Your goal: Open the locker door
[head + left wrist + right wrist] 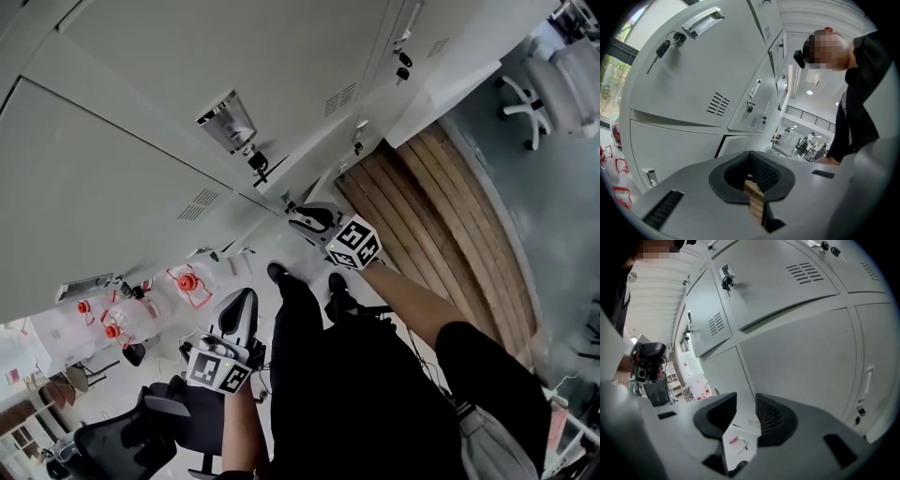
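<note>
The right tool (300,218) gapes empty, the left tool (246,302) seems pinched shut, locker door (178,66) cut off.

Brown wooden slatted strip (450,216) runs diagonally through the head view, with grey floor (562,234) on its far side and a white swivel office chair (553,84) at top right. Black office chair (141,427) is at bottom left. Several red-and-white plastic items (187,281) lie on the pale floor above it, too small to identify.

Black trousers (309,375), black shoes (277,273); grey left tongs (246,300), right tongs (300,217) carry marker cubes (354,242).
</note>
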Motion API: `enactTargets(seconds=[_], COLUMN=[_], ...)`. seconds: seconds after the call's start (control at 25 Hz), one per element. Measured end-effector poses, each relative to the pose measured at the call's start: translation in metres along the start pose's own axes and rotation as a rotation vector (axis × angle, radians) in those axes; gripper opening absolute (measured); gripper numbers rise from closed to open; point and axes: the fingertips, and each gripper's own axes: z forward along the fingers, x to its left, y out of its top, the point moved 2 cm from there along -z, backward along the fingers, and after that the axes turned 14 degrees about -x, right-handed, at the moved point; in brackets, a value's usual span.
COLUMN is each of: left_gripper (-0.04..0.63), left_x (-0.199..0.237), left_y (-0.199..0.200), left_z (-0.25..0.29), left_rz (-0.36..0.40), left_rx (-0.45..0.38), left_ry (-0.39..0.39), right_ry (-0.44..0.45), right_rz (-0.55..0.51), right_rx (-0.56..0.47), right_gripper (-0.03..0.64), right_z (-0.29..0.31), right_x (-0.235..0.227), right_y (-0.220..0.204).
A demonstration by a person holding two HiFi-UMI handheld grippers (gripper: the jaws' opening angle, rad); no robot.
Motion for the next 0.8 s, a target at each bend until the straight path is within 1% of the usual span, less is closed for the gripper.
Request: enactTargets(seconds=[0.16, 0.28, 0.64, 0.8], left_gripper=[0.015, 0.015, 0.015, 0.014], left_x=[0.013, 0.019, 0.032, 0.037], left_y=[0.000, -0.002, -0.005, -0.007], left_z=[0.001, 0.000, -0.006, -0.012], left_rz=[-0.001, -0.014, -0.020, -0.021], left_rx=[0.034, 0.060, 0.100, 0.112], left_ry=[-0.004, -0.010, -0.010, 0.000], right_ry=[-0.057, -0.090, -0.156, -0.157], right_rz=[-0.009, -0.015, -0.026, -0.037], right_rx=[0.021, 0.034, 0.074, 0.091], right_gripper=[0.121, 0.135, 0.135, 0.135], right_z=[0.019, 0.028, 0.045, 0.048], right_x=[-0.018, -0.025, -0.038, -0.042], right_y=[-0.022, -0.032, -0.057, -0.065])
